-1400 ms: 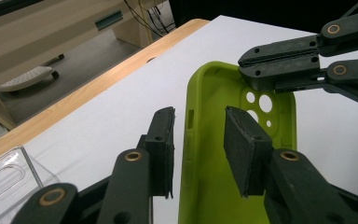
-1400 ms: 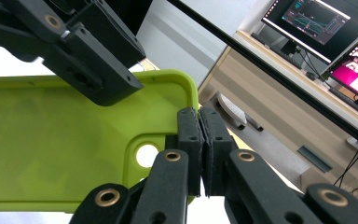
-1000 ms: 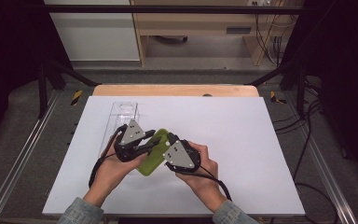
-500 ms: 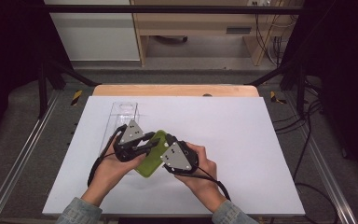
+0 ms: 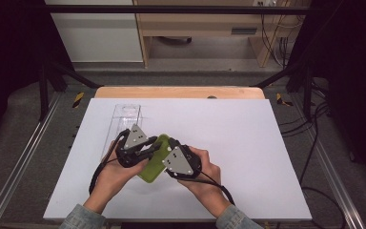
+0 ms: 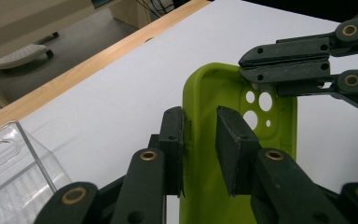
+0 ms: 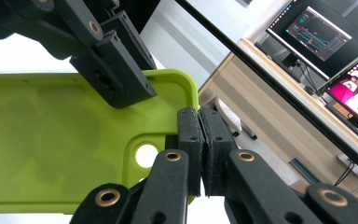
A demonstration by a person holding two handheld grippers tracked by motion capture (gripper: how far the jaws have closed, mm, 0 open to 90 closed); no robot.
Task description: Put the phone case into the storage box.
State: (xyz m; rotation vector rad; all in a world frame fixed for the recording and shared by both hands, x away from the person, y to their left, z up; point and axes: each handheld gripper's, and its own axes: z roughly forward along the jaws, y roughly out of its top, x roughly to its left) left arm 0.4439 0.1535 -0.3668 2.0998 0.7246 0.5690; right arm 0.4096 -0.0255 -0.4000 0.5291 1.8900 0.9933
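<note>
1. I see the white desk [image 5: 248,143] taking up most of the high view, with a wooden strip along its far edge.
2. A clear plastic box [image 5: 125,125] lies on the desk's left part, its long side running away from me; in the left gripper view it [image 6: 14,172] sits at the lower left corner.
3. The green phone case [image 5: 153,162] is held above the desk near its middle front, between my two grippers. In the high view its long axis runs from near left to far right, slightly tilted off straight ahead. Its hollow inner side faces the left gripper's camera, and the end with the camera holes [image 6: 256,105] points away from that camera.
4. My left gripper [image 5: 147,151] comes in from the case's left. Its fingers [image 6: 173,140] stand on either side of the case's long side wall with a narrow gap; I cannot tell whether they press it.
5. My right gripper [image 5: 169,155] comes in from the right. Its fingers [image 7: 189,140] are pinched tight on the rim of the case [image 7: 51,140] beside a round hole, at the corner end.
</note>
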